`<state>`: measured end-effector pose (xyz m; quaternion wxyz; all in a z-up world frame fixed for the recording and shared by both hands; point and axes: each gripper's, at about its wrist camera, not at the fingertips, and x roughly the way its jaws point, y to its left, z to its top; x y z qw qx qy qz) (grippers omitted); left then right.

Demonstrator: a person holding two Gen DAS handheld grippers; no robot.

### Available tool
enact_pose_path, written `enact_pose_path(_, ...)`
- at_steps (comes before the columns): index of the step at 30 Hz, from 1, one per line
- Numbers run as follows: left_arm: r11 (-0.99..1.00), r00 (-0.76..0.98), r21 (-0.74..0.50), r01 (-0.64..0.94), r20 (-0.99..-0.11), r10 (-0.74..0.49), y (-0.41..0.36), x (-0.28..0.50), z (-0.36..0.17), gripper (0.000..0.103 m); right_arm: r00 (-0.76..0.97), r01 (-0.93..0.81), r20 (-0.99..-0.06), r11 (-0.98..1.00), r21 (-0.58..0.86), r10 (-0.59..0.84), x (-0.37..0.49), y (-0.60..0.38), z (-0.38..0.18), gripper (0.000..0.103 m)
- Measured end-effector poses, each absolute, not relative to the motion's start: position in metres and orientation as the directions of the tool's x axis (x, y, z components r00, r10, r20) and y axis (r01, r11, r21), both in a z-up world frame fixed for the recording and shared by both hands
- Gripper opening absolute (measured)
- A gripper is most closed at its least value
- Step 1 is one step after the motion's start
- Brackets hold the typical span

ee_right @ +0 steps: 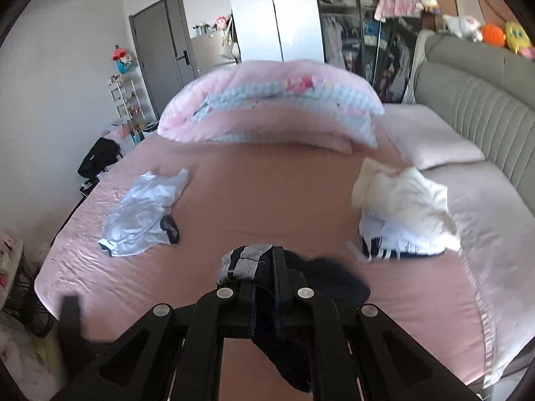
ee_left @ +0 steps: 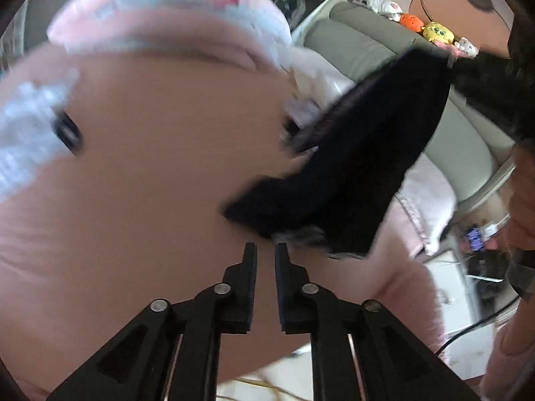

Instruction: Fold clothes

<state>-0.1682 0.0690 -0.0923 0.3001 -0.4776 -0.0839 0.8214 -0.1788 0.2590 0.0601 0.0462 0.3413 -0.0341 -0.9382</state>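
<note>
A dark navy garment [ee_left: 361,167] with a grey-striped band hangs stretched in the air over the pink bed [ee_left: 150,200]. Its lower corner dangles just past my left gripper [ee_left: 265,249], whose fingers stand a little apart with nothing between them. In the right wrist view the same dark garment [ee_right: 331,284] is bunched between the fingers of my right gripper [ee_right: 264,277], which is shut on it, and its grey band [ee_right: 244,260] sticks out beyond the tips. The left wrist view is blurred by motion.
On the pink bed sheet [ee_right: 267,193] lie a pale blue shirt [ee_right: 143,210] at the left and a pile of white clothes [ee_right: 404,210] at the right. A folded pink quilt [ee_right: 271,103] lies at the back, next to a grey headboard [ee_right: 478,100]. A person's hand [ee_left: 521,200] shows at the right edge.
</note>
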Motion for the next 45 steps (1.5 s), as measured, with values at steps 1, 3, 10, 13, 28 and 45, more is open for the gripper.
enact_pose_path(1,-0.79,-0.345,-0.459,-0.407,-0.723,0.598,0.078,-0.165,-0.1,0.025,-0.757,0.061,-0.644,-0.993,0.1,-0.111,-0.176,0.26,0.056,0.005)
enact_pose_path(3,-0.741,-0.317,-0.536,-0.404,-0.678,0.663,0.093,-0.161,-0.111,0.048,-0.745,0.057,-0.657,-0.993,0.108,-0.114,-0.17,0.262,0.049,0.005)
enact_pose_path(10,-0.713,-0.287,-0.594,-0.373,-0.657,0.698,0.154,-0.161,-0.139,0.057,-0.715,0.031,-0.686,-0.987,0.159,-0.133,-0.15,0.279,0.033,0.005)
enact_pose_path(13,-0.771,-0.272,-0.538,-0.34,-0.728,0.629,0.17,-0.164,-0.161,0.054,-0.725,0.021,-0.674,-0.983,0.182,-0.141,-0.138,0.286,0.037,0.005)
enact_pose_path(28,-0.903,-0.764,-0.299,-0.31,-0.487,0.423,0.024,-0.157,0.069,0.003,-0.798,0.023,-0.59,-0.984,0.176,-0.124,-0.111,0.305,0.079,0.006)
enact_pose_path(45,-0.925,-0.761,-0.296,-0.238,-0.535,0.367,-0.025,-0.18,0.056,0.003,-0.728,0.083,-0.654,-0.973,0.216,-0.207,-0.148,0.272,0.052,0.006)
